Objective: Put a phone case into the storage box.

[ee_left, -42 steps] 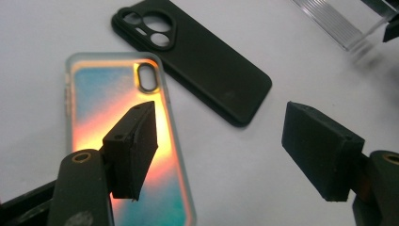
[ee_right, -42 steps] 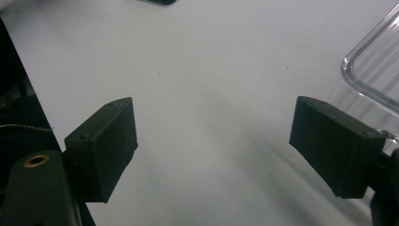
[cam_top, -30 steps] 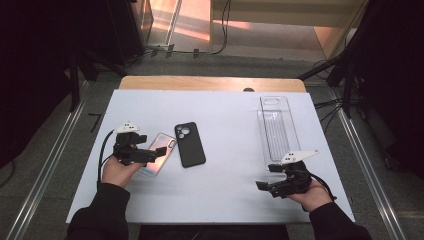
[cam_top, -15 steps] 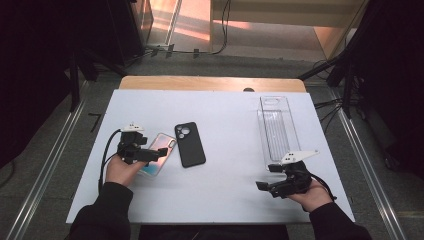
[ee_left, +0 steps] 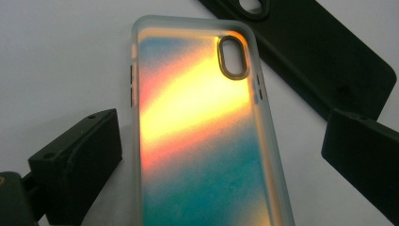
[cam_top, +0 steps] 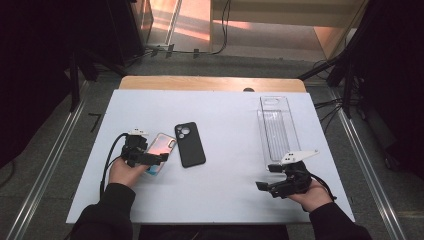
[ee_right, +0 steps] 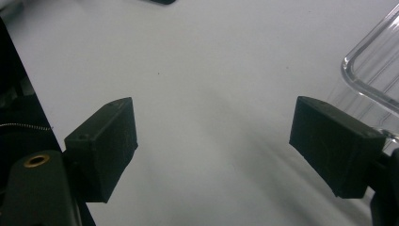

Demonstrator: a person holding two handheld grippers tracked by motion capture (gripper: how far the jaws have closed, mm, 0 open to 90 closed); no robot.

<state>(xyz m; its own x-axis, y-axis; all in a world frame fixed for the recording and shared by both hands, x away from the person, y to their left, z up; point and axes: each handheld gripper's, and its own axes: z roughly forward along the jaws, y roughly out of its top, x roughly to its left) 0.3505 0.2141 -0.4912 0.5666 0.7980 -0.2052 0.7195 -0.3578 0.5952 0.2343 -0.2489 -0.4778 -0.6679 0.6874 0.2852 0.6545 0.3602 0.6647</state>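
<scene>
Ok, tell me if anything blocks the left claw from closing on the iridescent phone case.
Nothing visible does. The left claw is open, its jaws straddling the iridescent phone case with bare table in the gaps. The black phone case lies close beside the right-hand jaw, apart from the iridescent one.

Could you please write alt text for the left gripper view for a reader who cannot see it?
An iridescent phone case lies on a white table between the left hand-held gripper's two open black jaws, which stand clear of its sides. A black phone case lies beside it at upper right.
</scene>
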